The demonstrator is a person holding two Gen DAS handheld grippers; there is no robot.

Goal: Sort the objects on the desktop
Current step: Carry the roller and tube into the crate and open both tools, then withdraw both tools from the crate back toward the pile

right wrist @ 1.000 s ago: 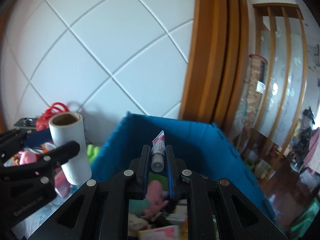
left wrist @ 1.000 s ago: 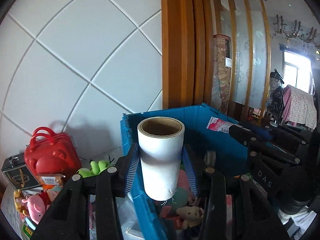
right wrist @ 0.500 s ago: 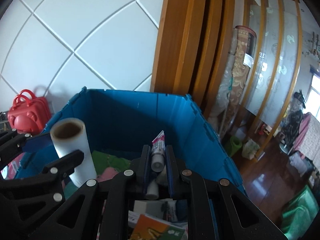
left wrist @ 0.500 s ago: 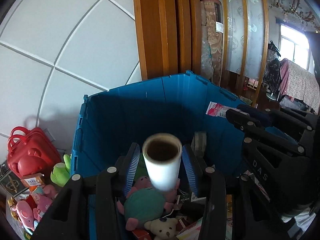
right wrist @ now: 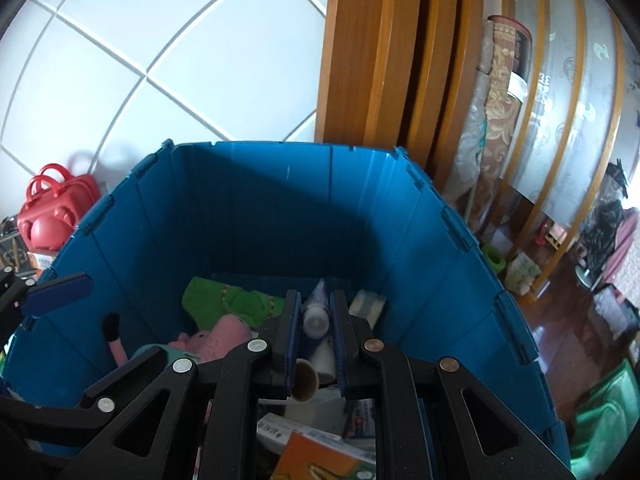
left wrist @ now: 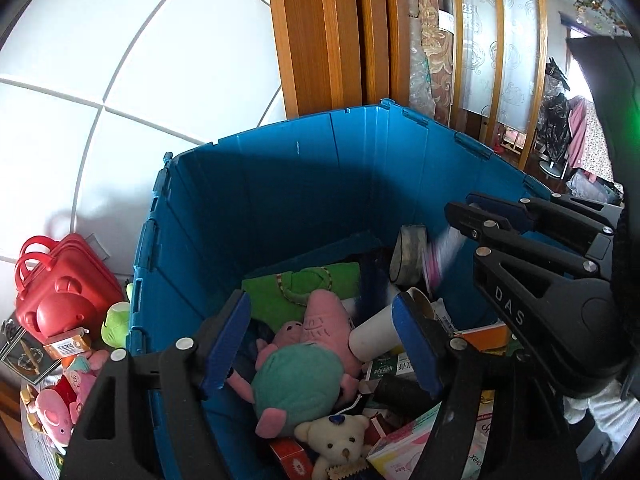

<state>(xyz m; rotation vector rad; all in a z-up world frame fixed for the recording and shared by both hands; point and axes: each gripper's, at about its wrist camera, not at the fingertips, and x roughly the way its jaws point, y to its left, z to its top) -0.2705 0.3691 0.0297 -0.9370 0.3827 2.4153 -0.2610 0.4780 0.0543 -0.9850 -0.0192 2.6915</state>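
Down among the toys inside the blue crate (left wrist: 304, 184), the white roll (left wrist: 380, 332) lies on its side, its open cardboard end turned toward 1 o'clock and its body leaning against the pink plush pig (left wrist: 308, 356). The left gripper (left wrist: 324, 344) hangs over it with its blue-padded jaws spread wide and nothing between them; the roll's upper end sits just beside the pad at 3 o'clock in the left wrist view, and whether they touch cannot be told. From the right wrist view the same roll shows as a brown-cored tube end at 6 o'clock below the right gripper (right wrist: 316, 336), whose jaws stand close together; the white-capped tube (right wrist: 316, 318) sits between them, but in the left wrist view it is a tilted blur beneath that gripper, so the grip cannot be judged. A green cloth (left wrist: 296, 288) lies at the crate's far floor, a small white bear (left wrist: 340, 440) at 6 o'clock. Outside the crate, toward 9 o'clock, stands a red bear-shaped case (left wrist: 60, 296) against the white tiled wall (left wrist: 120, 80).
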